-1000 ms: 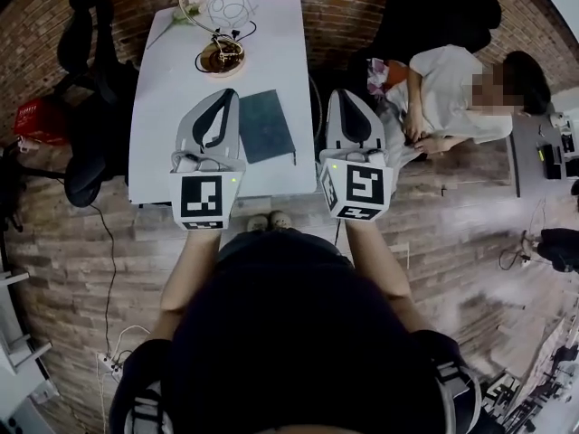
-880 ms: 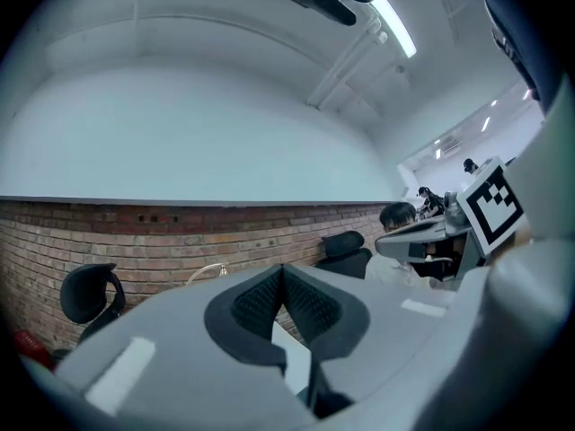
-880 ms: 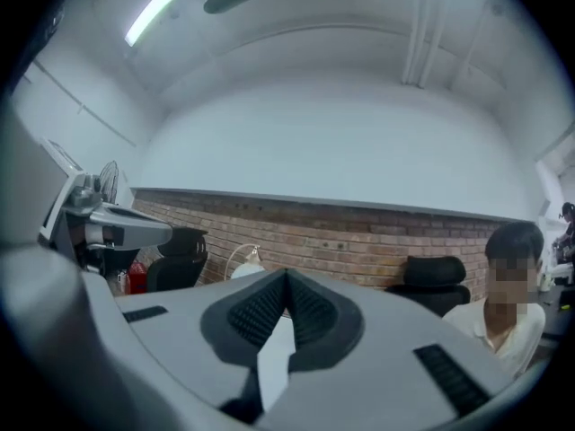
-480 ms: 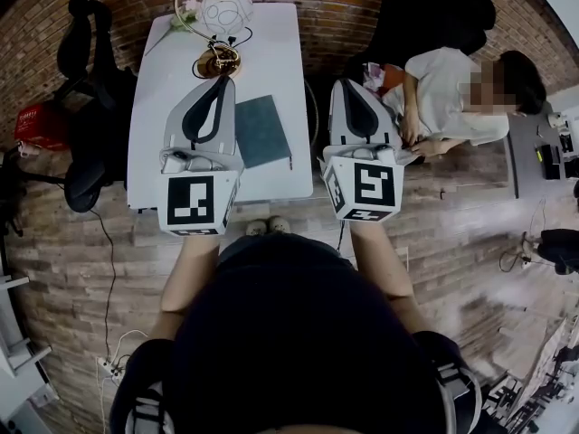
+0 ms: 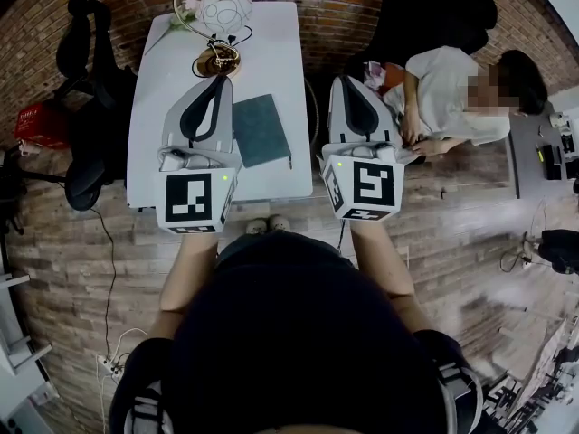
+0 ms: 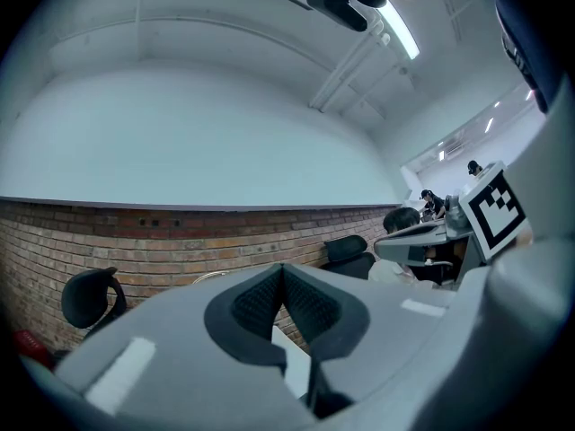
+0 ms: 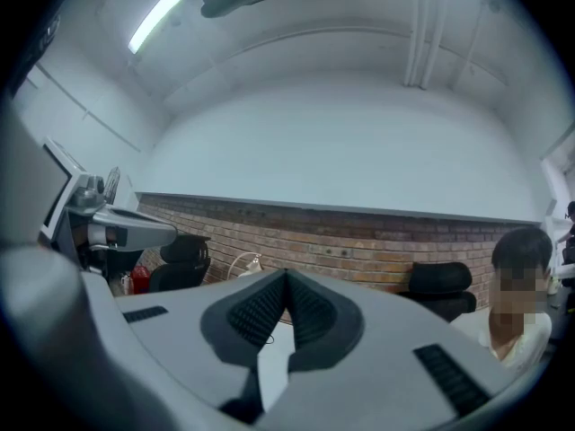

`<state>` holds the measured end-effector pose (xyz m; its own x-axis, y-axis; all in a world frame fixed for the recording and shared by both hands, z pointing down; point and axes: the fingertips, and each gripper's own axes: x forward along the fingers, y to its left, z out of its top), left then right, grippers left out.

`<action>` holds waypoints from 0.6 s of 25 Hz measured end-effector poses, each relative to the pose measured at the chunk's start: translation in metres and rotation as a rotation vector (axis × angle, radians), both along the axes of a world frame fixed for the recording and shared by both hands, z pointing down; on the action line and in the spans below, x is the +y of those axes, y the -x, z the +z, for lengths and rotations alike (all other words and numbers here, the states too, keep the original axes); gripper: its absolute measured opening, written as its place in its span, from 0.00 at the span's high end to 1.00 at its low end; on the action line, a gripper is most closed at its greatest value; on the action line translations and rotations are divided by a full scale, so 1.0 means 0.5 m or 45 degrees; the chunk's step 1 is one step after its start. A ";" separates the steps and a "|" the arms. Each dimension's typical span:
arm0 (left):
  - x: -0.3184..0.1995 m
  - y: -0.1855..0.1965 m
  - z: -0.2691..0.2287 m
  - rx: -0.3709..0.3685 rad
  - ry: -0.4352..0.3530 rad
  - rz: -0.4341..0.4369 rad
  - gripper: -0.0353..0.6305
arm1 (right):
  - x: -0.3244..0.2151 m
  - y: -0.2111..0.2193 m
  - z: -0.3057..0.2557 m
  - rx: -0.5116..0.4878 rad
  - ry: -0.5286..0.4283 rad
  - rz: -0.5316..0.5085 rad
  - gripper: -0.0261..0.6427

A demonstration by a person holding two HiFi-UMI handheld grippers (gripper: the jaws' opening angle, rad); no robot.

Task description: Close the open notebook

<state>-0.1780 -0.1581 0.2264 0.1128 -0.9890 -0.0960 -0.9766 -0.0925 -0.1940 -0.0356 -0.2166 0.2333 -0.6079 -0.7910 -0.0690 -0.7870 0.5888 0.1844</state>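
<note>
The dark green notebook point(image 5: 261, 130) lies closed and flat on the white table point(image 5: 271, 43), a little tilted. My left gripper point(image 5: 220, 80) hangs above the table just left of the notebook, not touching it. In the left gripper view this gripper point(image 6: 283, 268) points level at a brick wall, its pads meeting with nothing between them. My right gripper point(image 5: 348, 81) hangs past the table's right edge, above the floor. It point(image 7: 287, 274) is shut too and holds nothing. Neither gripper view shows the notebook.
A lamp with a round glass shade point(image 5: 223, 12) and a brass base point(image 5: 217, 60) stands at the table's far end. A person point(image 5: 452, 93) sits to the right, close to my right gripper. A black office chair point(image 5: 86, 52) and a red basket point(image 5: 36, 120) are on the left.
Both grippers have risen toward the head camera and look larger. They stay shut. The notebook has not moved.
</note>
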 end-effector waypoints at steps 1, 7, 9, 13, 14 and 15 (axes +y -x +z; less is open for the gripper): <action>0.000 0.001 0.001 0.002 0.002 -0.003 0.95 | 0.000 0.000 0.000 0.002 -0.004 0.001 0.94; -0.002 0.004 0.003 -0.003 0.000 -0.002 0.95 | -0.002 0.003 0.002 -0.007 0.005 -0.007 0.94; -0.003 0.004 0.002 -0.005 -0.001 0.000 0.95 | -0.003 0.003 0.002 -0.011 0.011 -0.008 0.94; -0.002 0.004 0.001 -0.004 0.001 0.002 0.95 | -0.003 0.003 0.002 -0.012 0.016 -0.008 0.94; -0.002 0.003 0.001 -0.003 0.001 0.002 0.95 | -0.003 0.003 0.003 -0.011 0.017 -0.008 0.94; -0.002 0.003 0.001 -0.003 0.001 0.002 0.95 | -0.004 0.003 0.004 -0.011 0.018 -0.008 0.94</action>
<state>-0.1795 -0.1592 0.2271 0.1148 -0.9888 -0.0953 -0.9760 -0.0944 -0.1963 -0.0370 -0.2184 0.2353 -0.6125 -0.7880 -0.0628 -0.7847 0.5964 0.1690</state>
